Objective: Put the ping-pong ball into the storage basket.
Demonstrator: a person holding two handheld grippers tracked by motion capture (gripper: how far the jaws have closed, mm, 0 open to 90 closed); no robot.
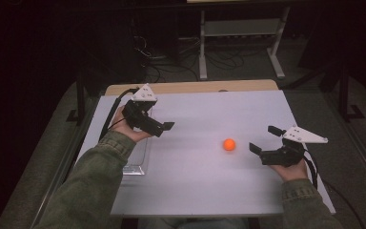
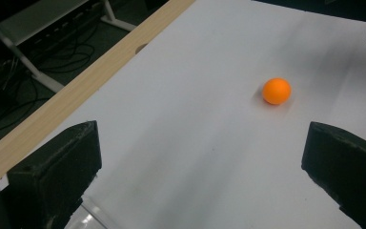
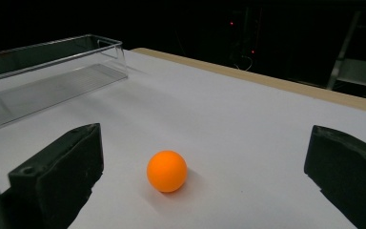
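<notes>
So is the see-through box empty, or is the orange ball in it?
Empty. In the right gripper view the clear box holds nothing, and the orange ball sits apart from it on the white table, in front of the open right gripper.

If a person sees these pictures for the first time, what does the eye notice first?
First the orange ball, alone on the white table, right of centre. The right gripper is close beside it with jaws wide apart, and the left gripper is open farther off. A clear tray lies at the table's left edge.
</notes>
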